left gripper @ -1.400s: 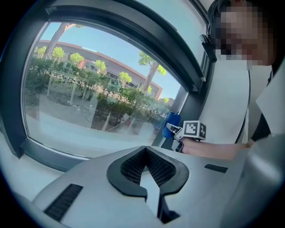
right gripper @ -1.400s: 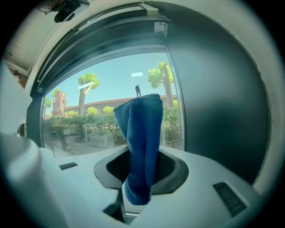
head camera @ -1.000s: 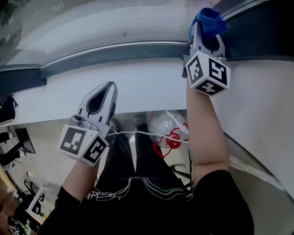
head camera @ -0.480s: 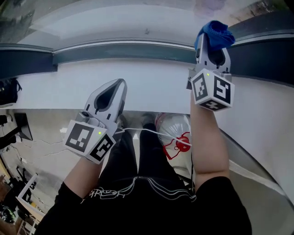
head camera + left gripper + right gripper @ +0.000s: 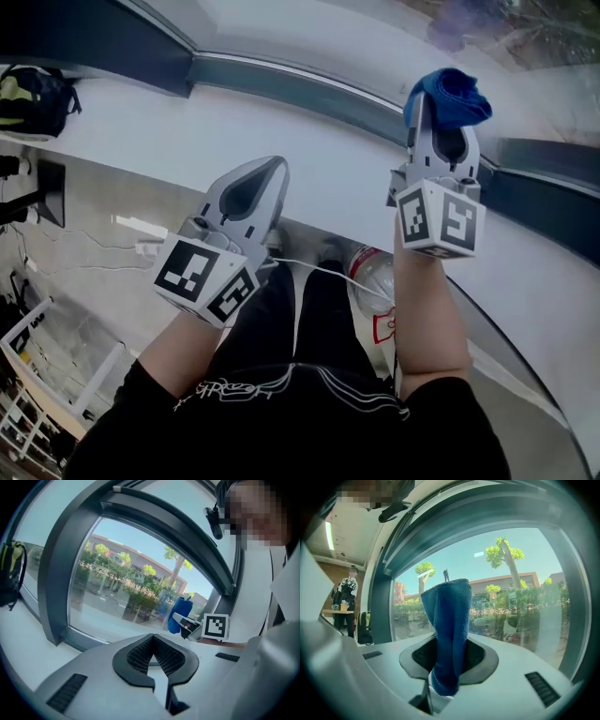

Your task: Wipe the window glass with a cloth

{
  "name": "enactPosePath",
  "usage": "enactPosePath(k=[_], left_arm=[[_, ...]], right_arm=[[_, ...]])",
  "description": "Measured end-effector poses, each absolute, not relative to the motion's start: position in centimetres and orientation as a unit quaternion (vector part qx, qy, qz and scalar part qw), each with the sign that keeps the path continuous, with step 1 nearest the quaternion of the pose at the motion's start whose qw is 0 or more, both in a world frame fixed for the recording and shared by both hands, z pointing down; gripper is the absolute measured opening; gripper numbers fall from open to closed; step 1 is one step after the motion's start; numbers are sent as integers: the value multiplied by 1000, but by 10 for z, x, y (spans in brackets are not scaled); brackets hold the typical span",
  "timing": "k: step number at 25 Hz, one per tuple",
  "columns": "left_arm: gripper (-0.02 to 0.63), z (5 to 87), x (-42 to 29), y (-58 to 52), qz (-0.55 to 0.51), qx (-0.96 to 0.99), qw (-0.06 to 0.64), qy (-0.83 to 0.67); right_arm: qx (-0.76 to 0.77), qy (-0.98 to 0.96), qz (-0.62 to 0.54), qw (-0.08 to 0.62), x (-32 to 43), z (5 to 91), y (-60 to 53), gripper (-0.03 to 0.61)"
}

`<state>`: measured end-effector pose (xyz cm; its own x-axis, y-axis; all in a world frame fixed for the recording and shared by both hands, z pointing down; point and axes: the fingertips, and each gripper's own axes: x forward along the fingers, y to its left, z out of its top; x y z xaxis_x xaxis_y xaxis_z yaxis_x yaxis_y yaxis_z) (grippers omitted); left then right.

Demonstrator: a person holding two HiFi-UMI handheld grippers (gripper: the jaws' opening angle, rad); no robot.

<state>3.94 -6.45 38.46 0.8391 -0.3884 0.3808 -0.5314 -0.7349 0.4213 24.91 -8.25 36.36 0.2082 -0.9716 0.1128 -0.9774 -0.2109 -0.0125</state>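
With the left gripper (image 5: 270, 174) idle over the sill's (image 5: 131, 122) near edge, jaws pressed together on nothing, the right gripper (image 5: 441, 117) pinches the blue cloth (image 5: 452, 94) past the far edge, near the window glass (image 5: 525, 573); judged step: approach, requiring the cloth to be pressed to the pane next.

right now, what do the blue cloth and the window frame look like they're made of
Blue cloth: soft fabric, probably microfibre or terry. Its surface shows a fuzzy, matte nap and it bunches in soft folds.
Window frame: likely painted or coated metal, though plastic is possible. It is dark grey, smooth and satin, with crisp edges.
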Motion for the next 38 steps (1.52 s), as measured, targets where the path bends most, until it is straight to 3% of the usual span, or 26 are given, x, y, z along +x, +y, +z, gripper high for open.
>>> enactPosePath(k=[11, 21, 30, 38], left_arm=[[3, 402, -123, -135, 112, 883, 289, -353], [3, 413, -235, -171, 95, 847, 304, -426], [3, 422, -268, -175, 91, 832, 308, -452], [3, 427, -266, -182, 91, 836, 310, -445]], right_arm=[[688, -723, 64, 25, 59, 380, -200, 94], [634, -770, 63, 38, -57, 398, -298, 94], [623, -777, 67, 54, -94, 421, -354, 94], [646, -755, 82, 76, -84, 444, -372, 94]])
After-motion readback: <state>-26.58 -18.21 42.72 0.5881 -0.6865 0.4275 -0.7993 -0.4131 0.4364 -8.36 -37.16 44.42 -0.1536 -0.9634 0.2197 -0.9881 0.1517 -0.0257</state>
